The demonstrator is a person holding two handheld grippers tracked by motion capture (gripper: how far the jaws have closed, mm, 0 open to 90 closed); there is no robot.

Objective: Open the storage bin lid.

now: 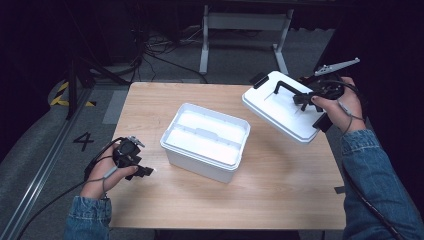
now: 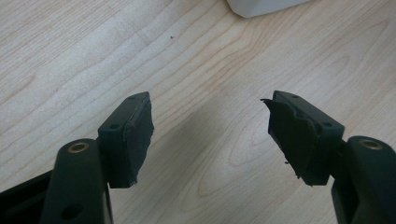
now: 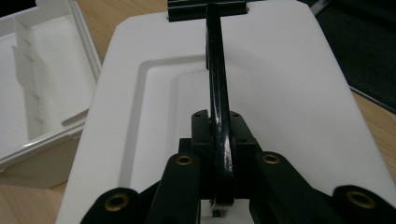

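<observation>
Left gripper (image 1: 145,171) near-left, jaws apart over bare table (image 1: 280,190). Open box (image 1: 205,141) centre. Right gripper (image 1: 304,98) clamps handle (image 3: 218,93) of lid (image 1: 280,107), tilted above far-right edge.

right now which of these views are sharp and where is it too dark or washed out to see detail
High view: table evenly lit, surroundings nearly black, the open box so bright its inside detail washes out. Left gripper view: wood grain sharp, the open left tongs softer, a faint shadow between them. Right gripper view: the lid glares white, and the right tongs shut on its black handle are dark and slightly blurred.
</observation>
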